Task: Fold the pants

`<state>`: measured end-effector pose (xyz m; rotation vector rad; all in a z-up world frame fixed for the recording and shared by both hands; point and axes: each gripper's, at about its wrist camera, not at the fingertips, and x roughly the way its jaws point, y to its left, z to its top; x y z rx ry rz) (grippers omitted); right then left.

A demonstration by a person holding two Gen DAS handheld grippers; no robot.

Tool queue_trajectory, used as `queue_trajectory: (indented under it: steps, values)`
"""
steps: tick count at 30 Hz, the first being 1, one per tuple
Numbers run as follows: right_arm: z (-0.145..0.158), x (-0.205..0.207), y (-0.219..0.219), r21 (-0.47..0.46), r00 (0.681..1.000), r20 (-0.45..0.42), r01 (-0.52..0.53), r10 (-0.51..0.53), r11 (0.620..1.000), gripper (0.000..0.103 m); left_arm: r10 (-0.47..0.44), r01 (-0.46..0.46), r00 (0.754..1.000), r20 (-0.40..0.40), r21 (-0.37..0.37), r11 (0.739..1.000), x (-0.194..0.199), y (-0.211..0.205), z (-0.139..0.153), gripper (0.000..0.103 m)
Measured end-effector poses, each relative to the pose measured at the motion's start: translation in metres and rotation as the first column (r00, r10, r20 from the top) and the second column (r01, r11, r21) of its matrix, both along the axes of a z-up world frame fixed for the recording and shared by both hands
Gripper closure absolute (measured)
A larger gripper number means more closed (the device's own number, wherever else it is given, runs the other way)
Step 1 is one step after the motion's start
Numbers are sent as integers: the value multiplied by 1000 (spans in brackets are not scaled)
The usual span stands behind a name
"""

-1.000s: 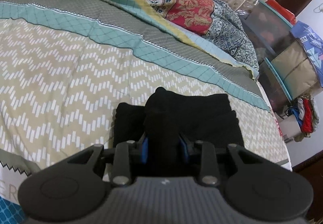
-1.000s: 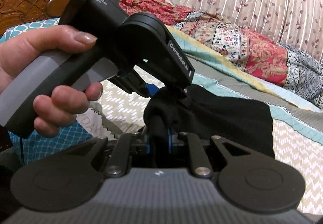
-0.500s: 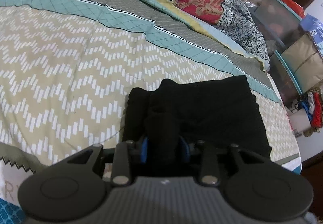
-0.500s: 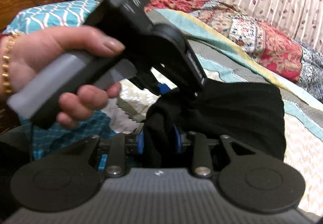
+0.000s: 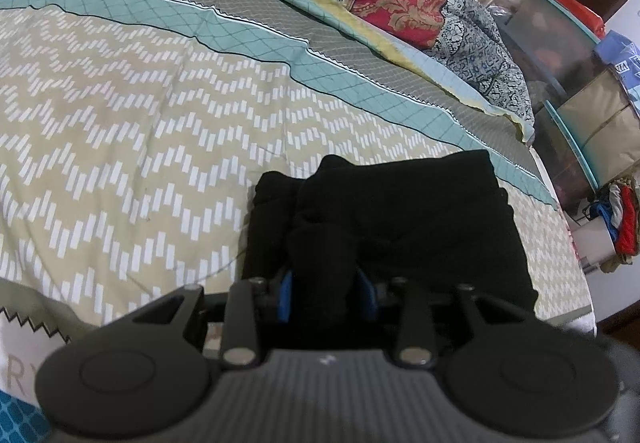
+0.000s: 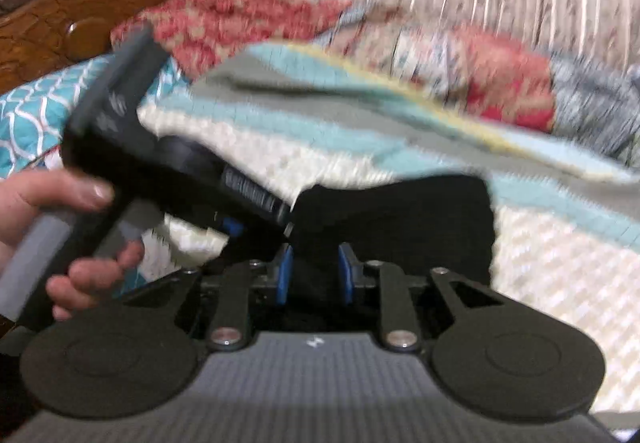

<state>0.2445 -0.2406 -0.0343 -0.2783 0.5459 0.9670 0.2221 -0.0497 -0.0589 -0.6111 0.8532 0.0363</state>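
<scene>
Both tools are pinched on the near edge of the black pants (image 5: pixel 400 219): the left tool (image 5: pixel 326 295) is clamped on a bunched fold, and the right tool (image 6: pixel 314 275), whose jaws have just been closing, has cloth between its blue pads. The folded pants are laid on the bed (image 5: pixel 120 131), its open chevron cover stretching toward 10 o'clock, the mattress edge at 3 o'clock.

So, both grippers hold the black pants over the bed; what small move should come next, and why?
Probably lower both hands to lay the fold flat. The left gripper and right gripper, whose jaws have just been closing, both pinch a bunched edge of the black pants, already mostly folded on the bedspread.
</scene>
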Motion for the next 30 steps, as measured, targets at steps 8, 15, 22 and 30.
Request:
queue_trajectory:
  steps: [8, 15, 22, 30]
  values:
    - [-25, -22, 18, -100, 999, -9, -45, 45, 994, 77, 0, 0, 1000, -18, 8, 1000, 4, 1, -6, 70]
    - [-25, -23, 17, -109, 999, 9, -47, 49, 993, 77, -3, 3, 1000, -15, 27, 1000, 5, 0, -9, 68]
    - [0, -22, -13, -11, 1000, 26, 8, -7, 1000, 77, -6, 6, 1000, -11, 27, 1000, 5, -1, -7, 68]
    - [-10, 5, -28, 4, 989, -140, 50, -49, 999, 75, -3, 4, 1000, -15, 41, 999, 5, -4, -6, 67]
